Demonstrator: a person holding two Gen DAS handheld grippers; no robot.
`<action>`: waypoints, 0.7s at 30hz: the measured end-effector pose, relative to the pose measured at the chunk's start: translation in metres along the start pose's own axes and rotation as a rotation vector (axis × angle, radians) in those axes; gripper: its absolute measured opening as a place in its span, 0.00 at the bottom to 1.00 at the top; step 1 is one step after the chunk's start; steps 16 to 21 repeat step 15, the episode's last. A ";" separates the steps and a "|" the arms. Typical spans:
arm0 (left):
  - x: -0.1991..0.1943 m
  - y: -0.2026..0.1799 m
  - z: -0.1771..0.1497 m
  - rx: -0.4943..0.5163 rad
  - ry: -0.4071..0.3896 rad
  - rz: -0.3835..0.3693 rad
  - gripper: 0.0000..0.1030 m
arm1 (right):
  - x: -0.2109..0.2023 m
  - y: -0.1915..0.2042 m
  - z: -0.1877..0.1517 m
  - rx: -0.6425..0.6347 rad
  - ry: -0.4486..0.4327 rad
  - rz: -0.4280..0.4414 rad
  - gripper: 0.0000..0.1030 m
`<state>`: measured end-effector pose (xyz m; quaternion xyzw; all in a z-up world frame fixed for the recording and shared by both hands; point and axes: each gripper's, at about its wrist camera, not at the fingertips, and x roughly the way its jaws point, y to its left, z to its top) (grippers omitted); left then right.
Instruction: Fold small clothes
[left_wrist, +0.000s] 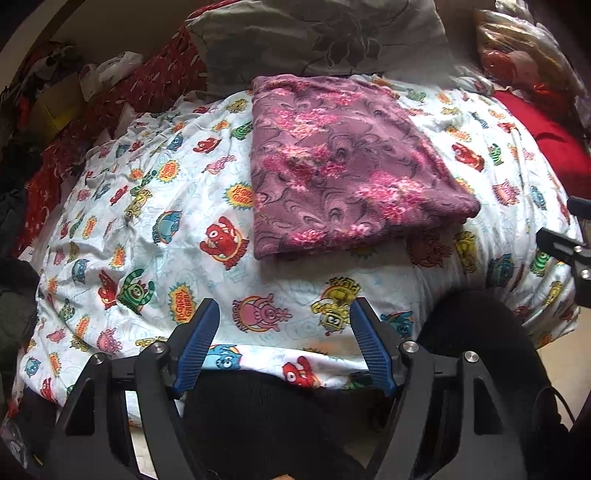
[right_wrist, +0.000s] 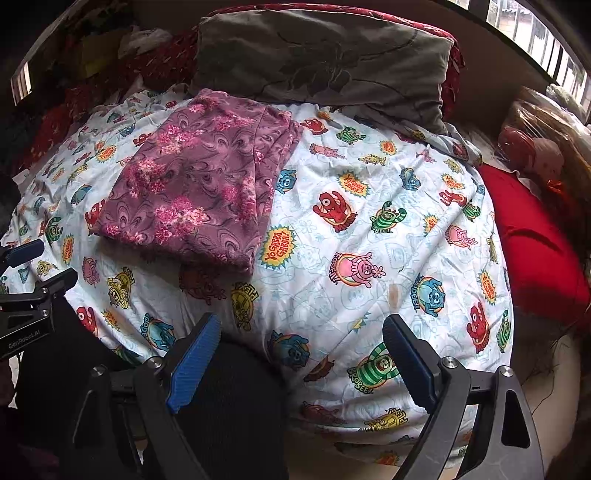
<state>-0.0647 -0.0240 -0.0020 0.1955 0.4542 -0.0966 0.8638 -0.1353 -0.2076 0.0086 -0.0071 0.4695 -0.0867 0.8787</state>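
Observation:
A purple and pink floral fleece garment lies folded into a flat rectangle on a white cartoon-print sheet. It also shows in the right wrist view. My left gripper is open and empty, held back near the bed's front edge, short of the garment. My right gripper is open and empty, to the right of the garment and nearer the front edge. The right gripper's tips show at the far right of the left wrist view. The left gripper shows at the left edge of the right wrist view.
A grey pillow lies just behind the garment. A red cushion sits at the right side of the bed. Red patterned bedding and clutter line the left side. Black-clad knees are below the grippers.

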 end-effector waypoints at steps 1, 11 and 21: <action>-0.001 -0.001 0.000 -0.003 0.000 -0.014 0.71 | 0.000 0.000 0.000 0.001 0.002 0.003 0.88; -0.008 -0.010 0.007 -0.030 0.029 -0.138 0.71 | 0.002 0.001 -0.003 0.017 0.017 0.021 0.88; -0.014 -0.017 0.012 -0.022 0.020 -0.155 0.71 | 0.001 0.001 -0.002 0.023 0.015 0.022 0.88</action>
